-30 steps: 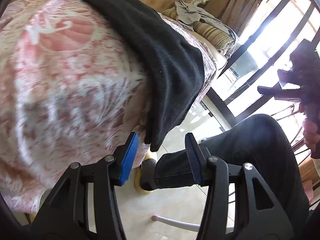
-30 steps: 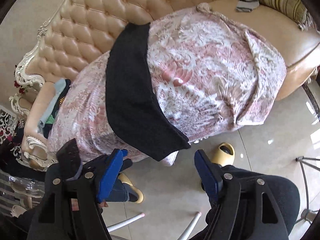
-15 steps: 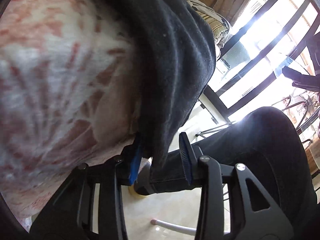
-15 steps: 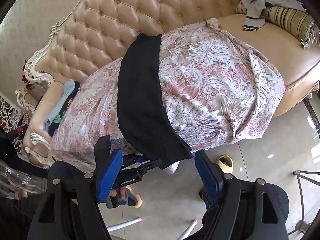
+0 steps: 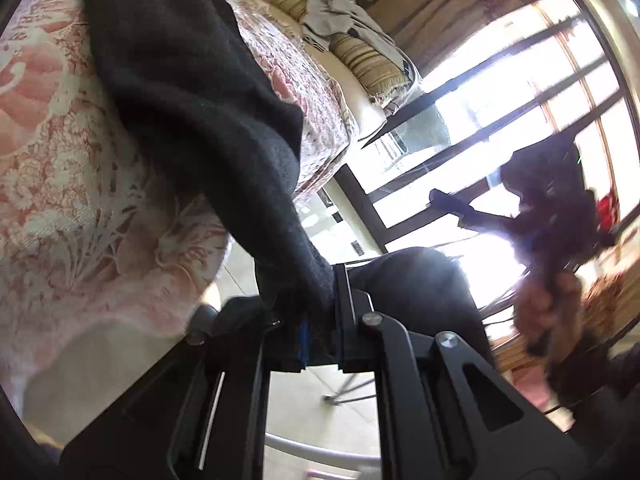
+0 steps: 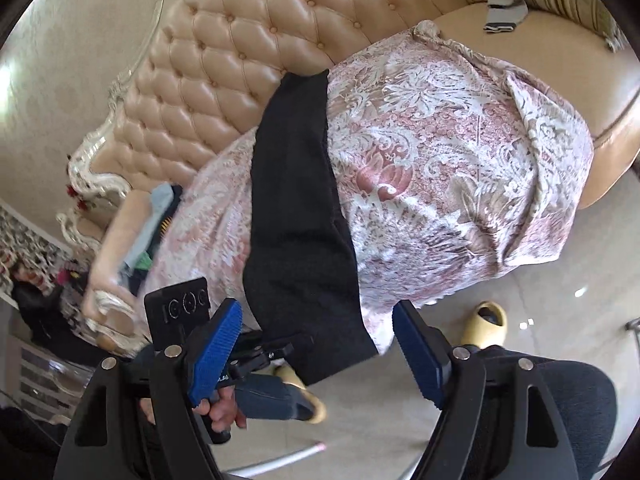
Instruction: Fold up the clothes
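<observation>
A long black garment (image 5: 192,100) lies across a sofa draped in a pink floral cover (image 5: 60,160), its lower end hanging over the seat's front. My left gripper (image 5: 320,320) has its jaws closing on that hanging corner, and the blue pads press on the cloth. In the right wrist view the same black garment (image 6: 296,208) runs from the sofa back down to the left gripper (image 6: 256,354) at its left corner. My right gripper (image 6: 316,320) hovers in front of the hanging end, jaws opening a little, pads touching nothing.
The tufted beige sofa (image 6: 224,60) carries grey clothes (image 6: 500,4) on a striped cushion (image 5: 372,56) at its far end and a clothes pile (image 6: 156,216) on its arm. A yellow slipper (image 6: 484,320) and the person's dark-trousered leg (image 5: 416,280) are on the tiled floor below.
The left gripper went from open beside the garment's hanging corner to closed on it, then lifted it. The right gripper stayed open and hardly moved.
</observation>
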`<state>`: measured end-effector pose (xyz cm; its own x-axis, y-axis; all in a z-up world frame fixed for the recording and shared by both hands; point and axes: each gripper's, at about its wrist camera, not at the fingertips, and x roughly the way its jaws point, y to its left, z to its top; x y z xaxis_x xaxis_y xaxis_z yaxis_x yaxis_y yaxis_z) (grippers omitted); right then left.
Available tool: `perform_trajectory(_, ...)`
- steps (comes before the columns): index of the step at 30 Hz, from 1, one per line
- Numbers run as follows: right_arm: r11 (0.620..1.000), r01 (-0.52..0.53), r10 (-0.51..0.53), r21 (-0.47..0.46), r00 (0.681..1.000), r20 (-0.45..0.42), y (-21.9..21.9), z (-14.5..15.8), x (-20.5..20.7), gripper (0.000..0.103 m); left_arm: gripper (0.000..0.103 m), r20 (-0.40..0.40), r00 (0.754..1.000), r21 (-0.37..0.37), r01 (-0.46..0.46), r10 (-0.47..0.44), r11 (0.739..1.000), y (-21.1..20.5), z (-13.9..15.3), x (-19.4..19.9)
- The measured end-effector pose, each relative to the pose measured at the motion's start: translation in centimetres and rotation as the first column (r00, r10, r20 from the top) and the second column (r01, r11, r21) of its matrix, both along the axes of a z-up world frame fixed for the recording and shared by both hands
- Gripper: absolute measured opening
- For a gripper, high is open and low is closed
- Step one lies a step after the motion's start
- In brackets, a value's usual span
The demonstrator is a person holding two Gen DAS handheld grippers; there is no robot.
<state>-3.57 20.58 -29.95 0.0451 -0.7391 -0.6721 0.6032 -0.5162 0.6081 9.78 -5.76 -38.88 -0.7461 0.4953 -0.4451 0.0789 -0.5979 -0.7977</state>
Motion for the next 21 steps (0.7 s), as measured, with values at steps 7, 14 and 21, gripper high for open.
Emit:
perform_trajectory(7,0.991,0.057,-0.042,-0.117,0.99,0.134,0.7,-1.8,-1.6,0.08,0.011,-0.035,0.998,0.212,-0.034,0.043,0.977,-2.0,5.1,0.6)
perform_trajectory(14,0.971,0.115,-0.066,-0.212,0.972,0.227,1.4,-3.0,-2.6,0.08,0.011,0.013,0.988,0.397,-0.145,0.152,0.906,-6.8,7.6,-3.1)
perform_trajectory(21,0.974,0.11,-0.071,-0.199,0.979,0.191,0.9,-2.3,-3.7,0.08,0.011,0.073,0.951,0.512,-0.295,0.301,0.807,-16.2,7.3,-6.7)
